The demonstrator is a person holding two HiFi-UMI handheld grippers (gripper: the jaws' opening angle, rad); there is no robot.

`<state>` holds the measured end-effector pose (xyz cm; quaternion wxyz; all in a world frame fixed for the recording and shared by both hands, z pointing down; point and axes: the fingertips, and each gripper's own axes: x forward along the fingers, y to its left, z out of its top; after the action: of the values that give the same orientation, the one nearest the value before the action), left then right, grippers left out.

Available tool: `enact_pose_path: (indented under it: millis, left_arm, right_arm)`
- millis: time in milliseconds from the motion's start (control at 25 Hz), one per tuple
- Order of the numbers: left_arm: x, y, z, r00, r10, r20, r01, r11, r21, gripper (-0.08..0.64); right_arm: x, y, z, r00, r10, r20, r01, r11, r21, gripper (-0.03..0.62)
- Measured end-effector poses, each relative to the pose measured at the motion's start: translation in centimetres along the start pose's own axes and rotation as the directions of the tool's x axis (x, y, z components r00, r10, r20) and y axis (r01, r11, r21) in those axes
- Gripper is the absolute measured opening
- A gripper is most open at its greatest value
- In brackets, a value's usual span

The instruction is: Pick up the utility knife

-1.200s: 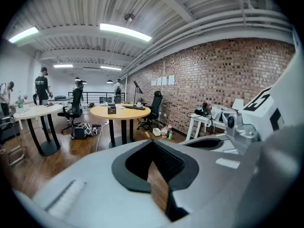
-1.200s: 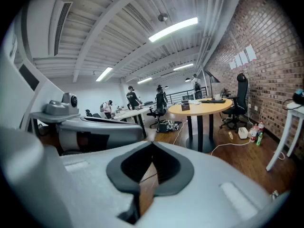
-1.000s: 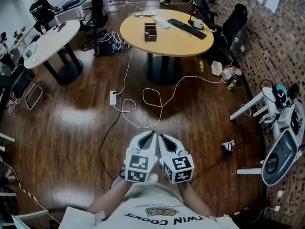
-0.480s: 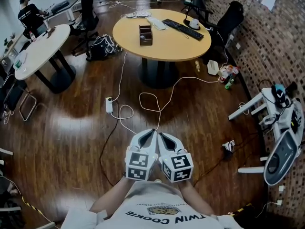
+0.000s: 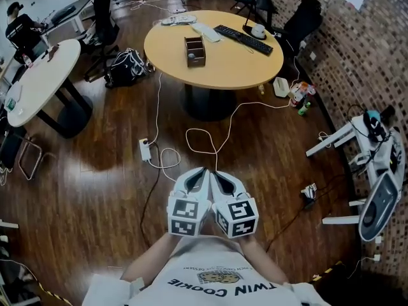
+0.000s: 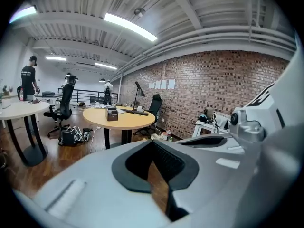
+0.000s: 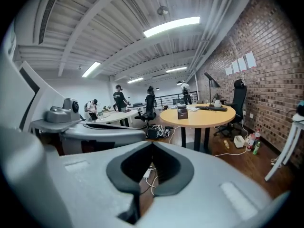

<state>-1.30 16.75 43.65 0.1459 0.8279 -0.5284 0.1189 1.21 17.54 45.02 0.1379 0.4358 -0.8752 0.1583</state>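
Right tool (image 7: 152, 145) jaws closed together, nothing between; left tool (image 7: 90, 129) just beside on left; round wooden bench (image 7: 199, 116) ahead carrying small box (image 7: 182, 112) and keyboard (image 7: 214, 108); black chair (image 7: 239, 99) by brick wall (image 7: 270, 80); white cable (image 7: 151, 174) on floor (image 7: 247, 160); people (image 7: 118, 99) standing far back

One tan round wooden table (image 5: 223, 62), one white round table (image 5: 39, 87), one long black keyboard (image 5: 243, 39). Two white grippers: left gripper (image 5: 201, 173), right gripper (image 5: 214, 174).

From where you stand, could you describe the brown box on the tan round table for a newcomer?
Find the tan round table ahead. Left of its centre stands a small dark brown box. It is upright and open-topped, unlike the flat black keyboard nearby.
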Motion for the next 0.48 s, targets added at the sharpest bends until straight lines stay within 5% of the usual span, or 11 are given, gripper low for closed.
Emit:
enact_pose_path:
  millis: [480]
  left_arm:
    - [2.1, 8.4, 0.5, 1.0, -0.01, -0.012, 0.01, 1.0, -0.009, 0.007]
  right_arm:
    - [8.3, 2.1, 1.8, 1.0, -0.015, -0.002, 0.015, 1.0, 0.018, 0.002]
